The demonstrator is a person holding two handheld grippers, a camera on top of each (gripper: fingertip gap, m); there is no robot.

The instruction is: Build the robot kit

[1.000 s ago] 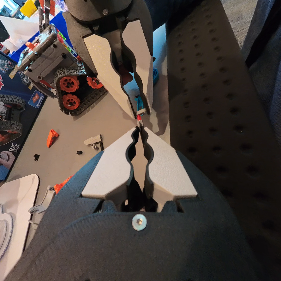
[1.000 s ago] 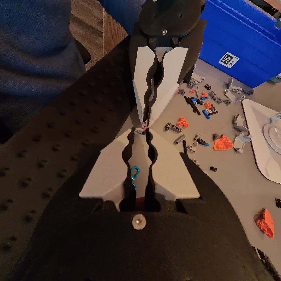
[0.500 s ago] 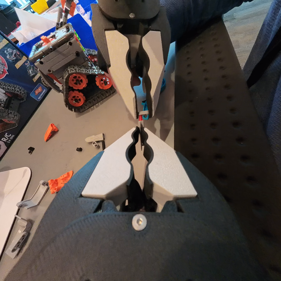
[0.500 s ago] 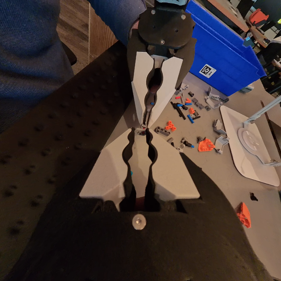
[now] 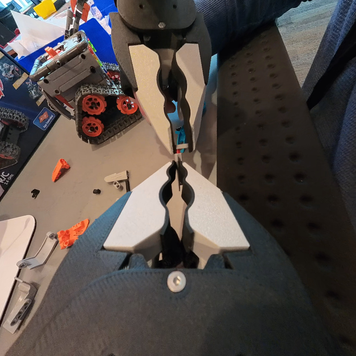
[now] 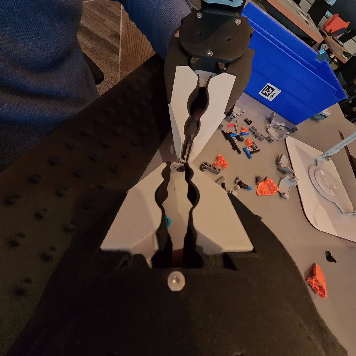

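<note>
The left gripper point(image 5: 178, 163) is clenched on a thin dark axle point(image 5: 179, 173), the right gripper point(image 6: 178, 167) grips a small grey connector point(image 6: 176, 166) — tip to tip above the worktop's point(image 5: 77, 173) near edge, by the black perforated strip point(image 5: 269, 154).

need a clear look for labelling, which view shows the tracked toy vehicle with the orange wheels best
The left wrist view. The tracked vehicle stands on the grey table left of the right gripper, showing its orange wheels, track and grey body. The right wrist view does not show it, only scattered loose parts and a blue bin.
</note>
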